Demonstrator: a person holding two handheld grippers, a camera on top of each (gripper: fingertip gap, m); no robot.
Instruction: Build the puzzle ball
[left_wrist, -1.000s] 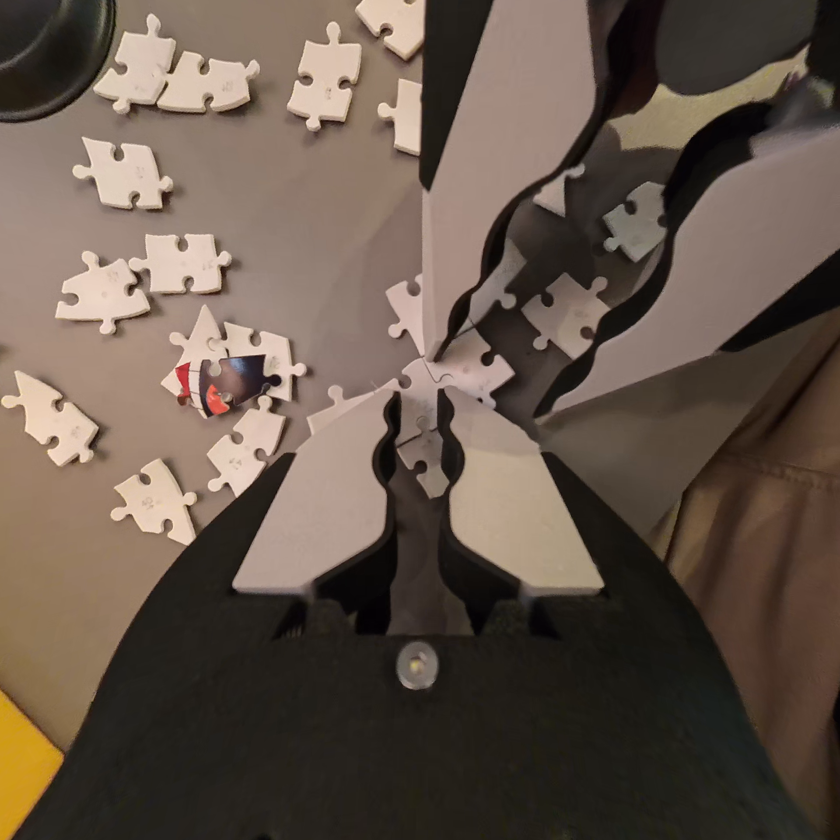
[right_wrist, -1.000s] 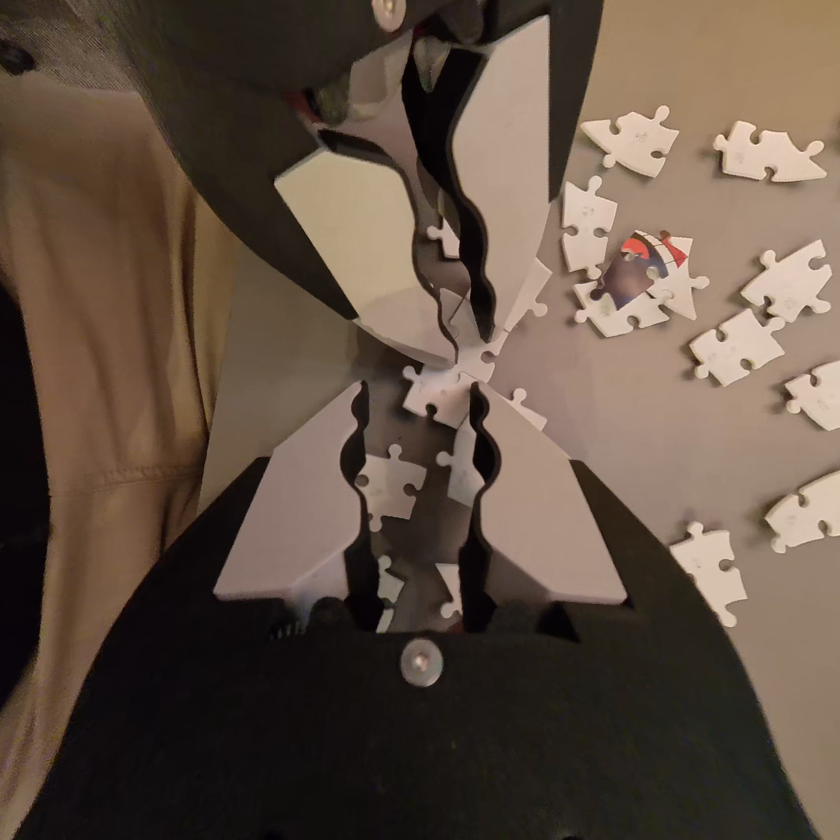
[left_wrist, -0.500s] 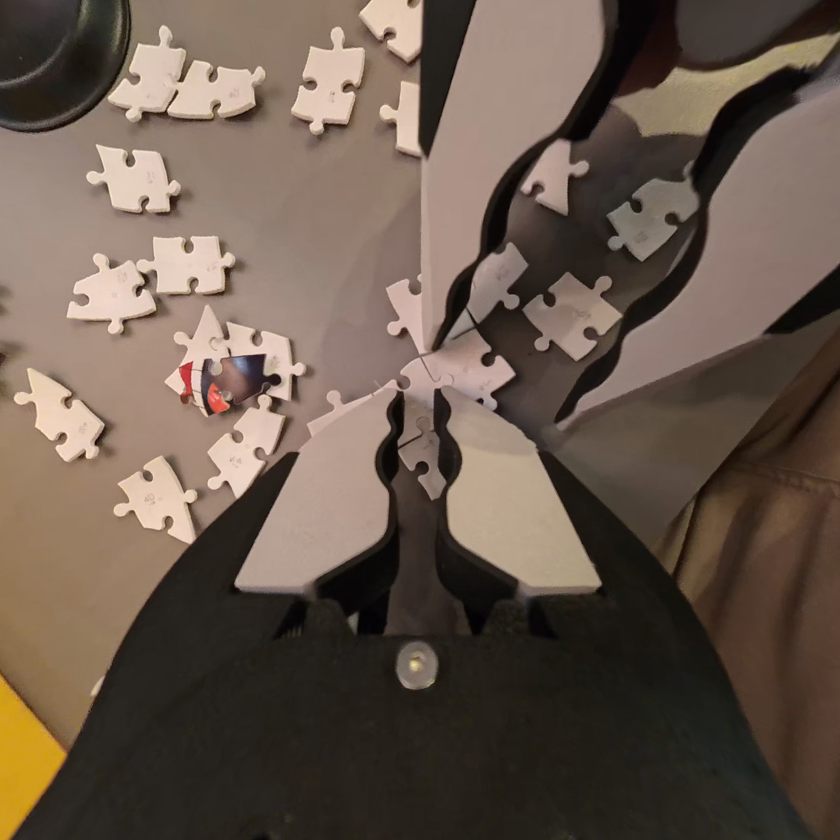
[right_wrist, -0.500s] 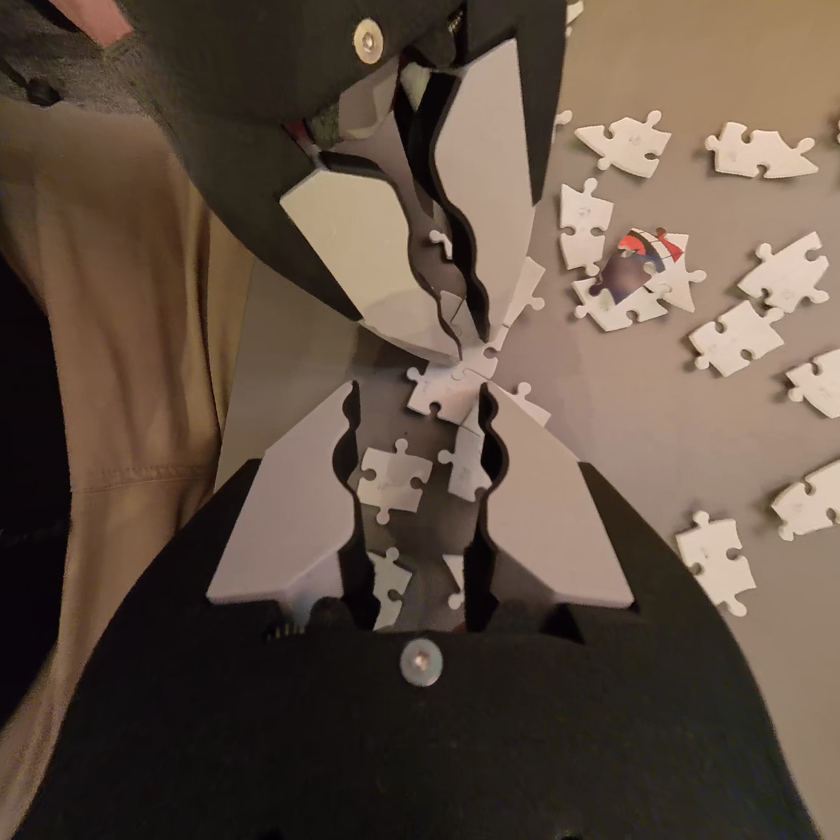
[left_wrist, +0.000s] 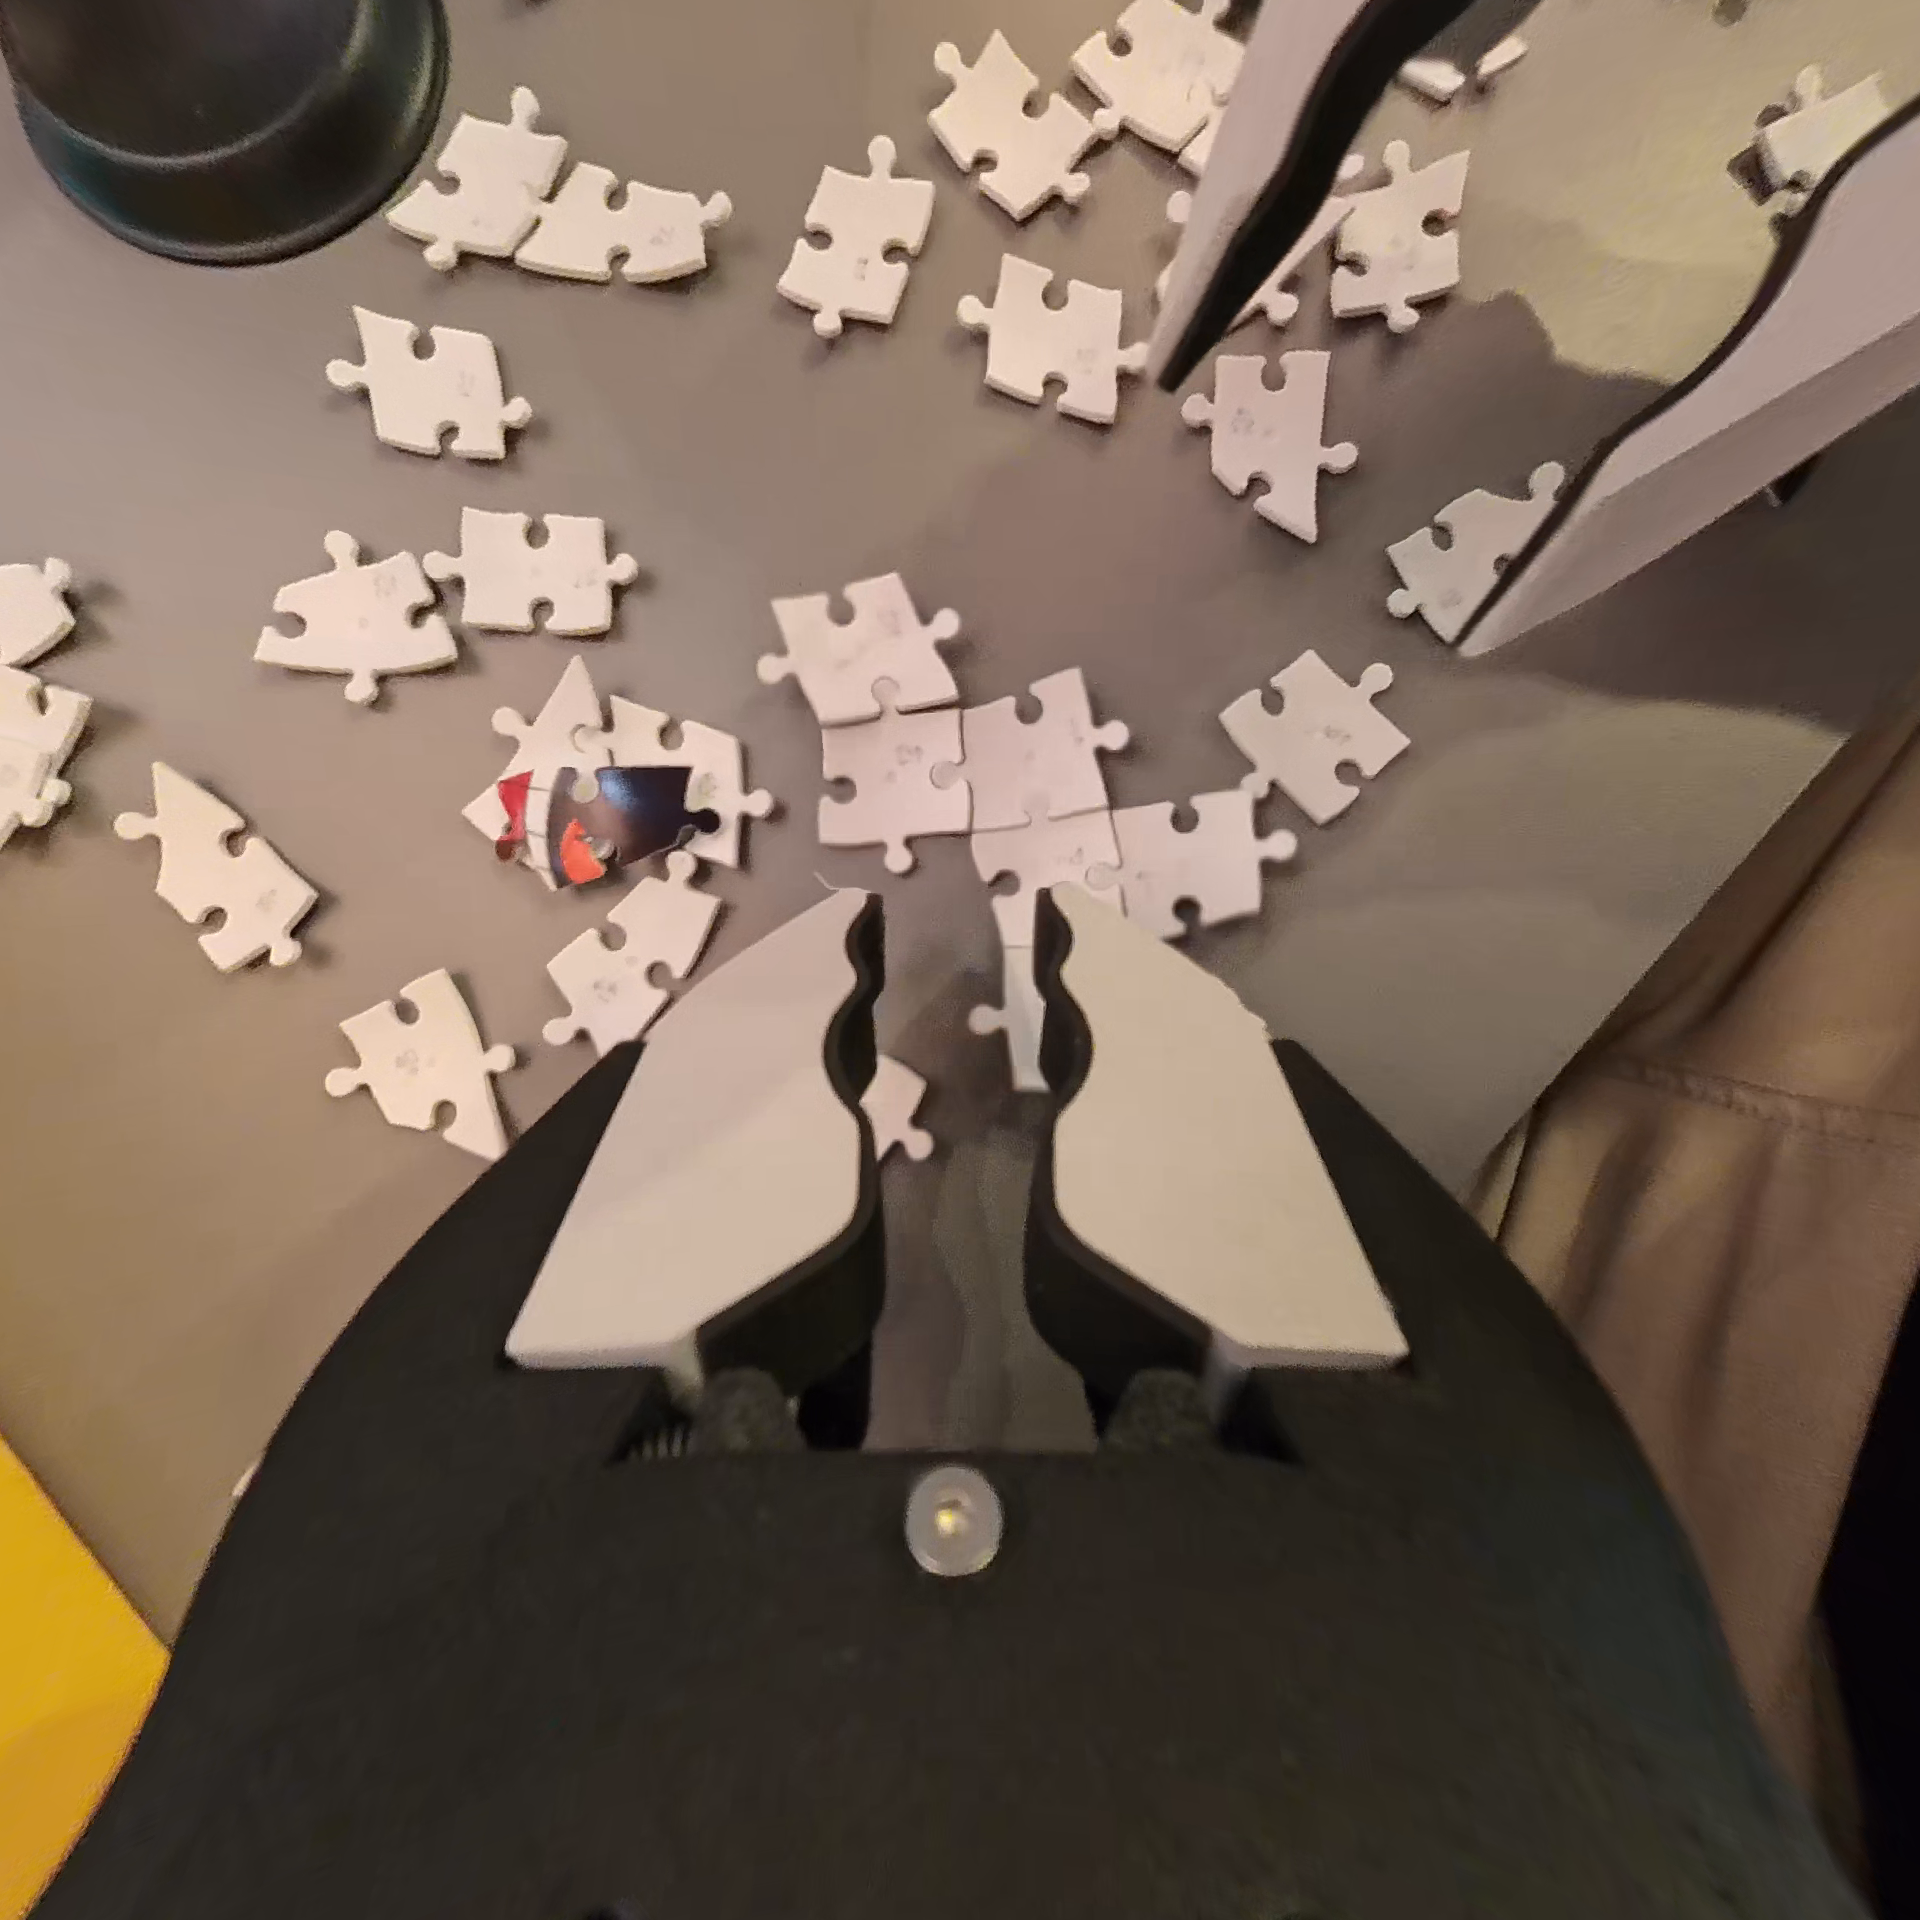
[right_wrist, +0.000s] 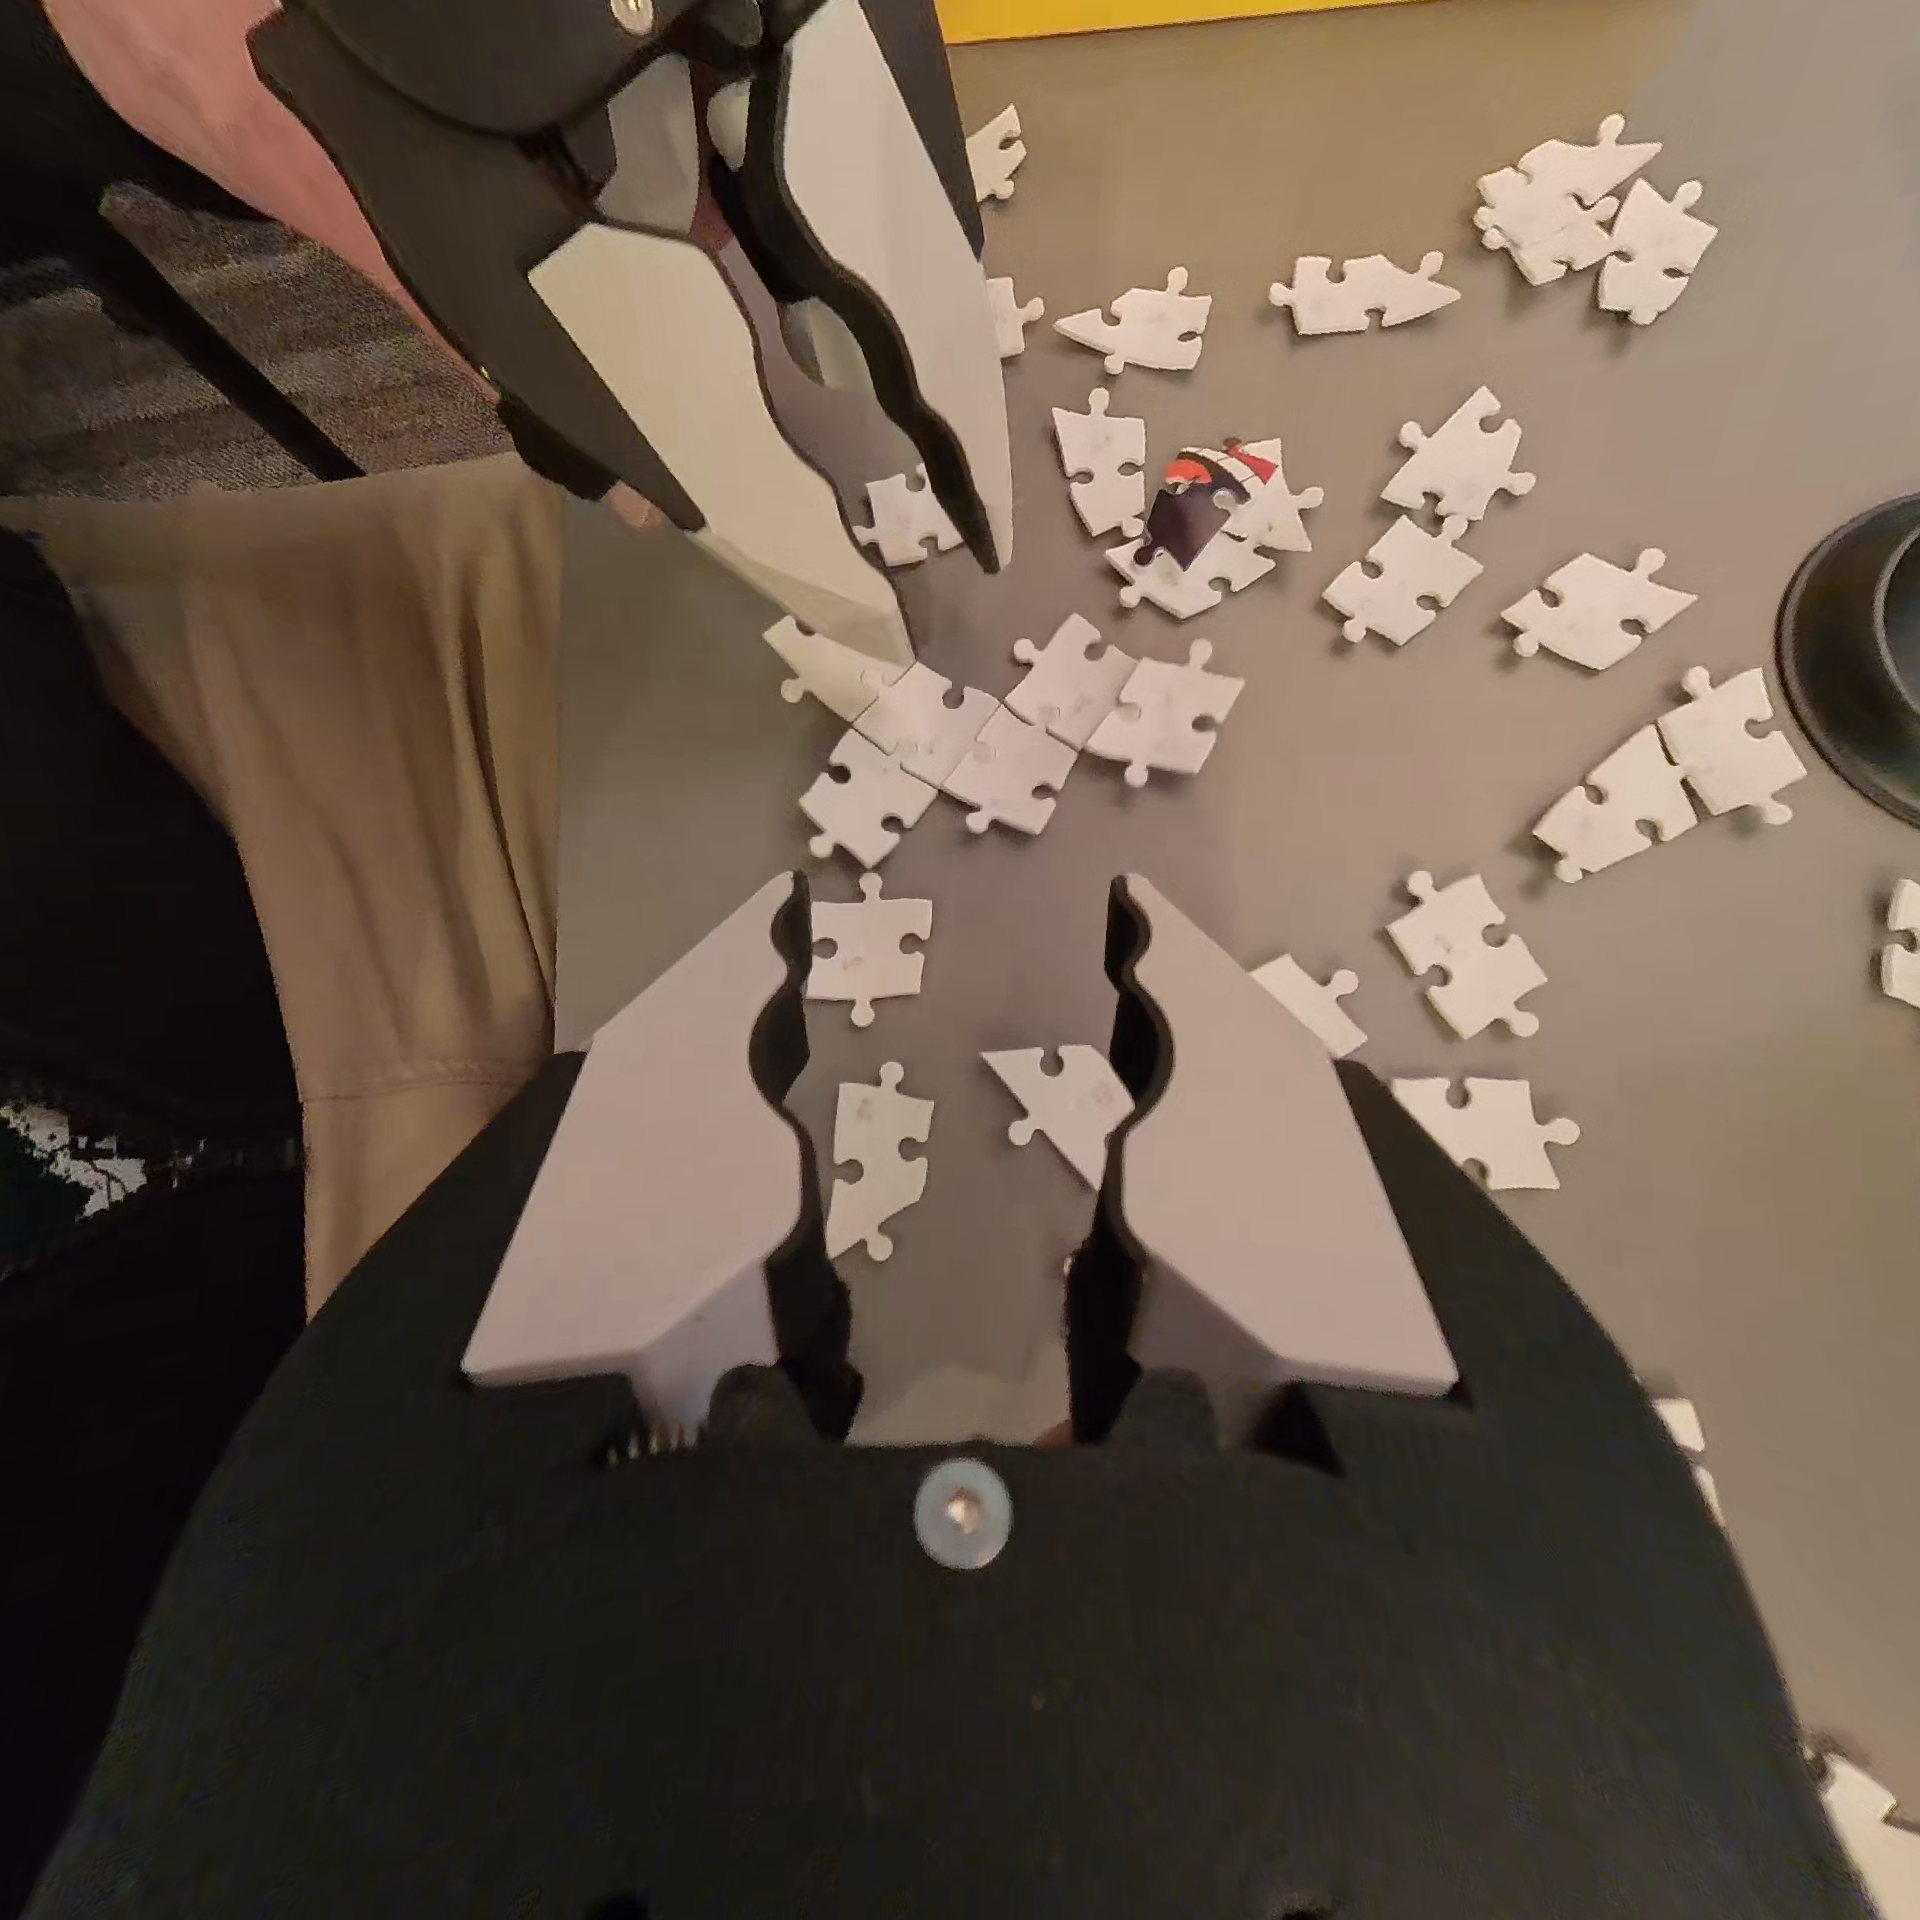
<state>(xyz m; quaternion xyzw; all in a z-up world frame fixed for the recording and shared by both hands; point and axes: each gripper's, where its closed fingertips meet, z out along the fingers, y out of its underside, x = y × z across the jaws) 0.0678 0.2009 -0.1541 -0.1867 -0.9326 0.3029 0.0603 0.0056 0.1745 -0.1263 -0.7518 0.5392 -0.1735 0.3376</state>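
Observation:
Many white puzzle pieces lie face down on the grey table (left_wrist: 727, 436). Several joined pieces form a small cluster (left_wrist: 966, 769), which also shows in the right wrist view (right_wrist: 987, 727). One piece lies picture side up, dark blue and red (left_wrist: 613, 821) (right_wrist: 1195, 509). My left gripper (left_wrist: 956, 914) is open just short of the cluster, and one fingertip (right_wrist: 894, 644) touches the cluster's end piece (right_wrist: 821, 665). My right gripper (right_wrist: 956, 894) is open and empty, raised and drawn back from the cluster. It shows at the left wrist view's top right (left_wrist: 1320, 514).
A black round object (left_wrist: 208, 104) (right_wrist: 1860, 665) stands at the table's far side. A yellow thing (left_wrist: 52, 1662) (right_wrist: 1143, 16) lies at one edge. A person's beige clothing (left_wrist: 1714, 1143) (right_wrist: 312, 779) hangs past the near table edge. Tip to tip, the grippers are about 8 cm apart.
Both grippers have drawn back and up from the joined cluster, where their tips met. The right gripper has opened wide and the left has opened somewhat. The cluster stays on the table.

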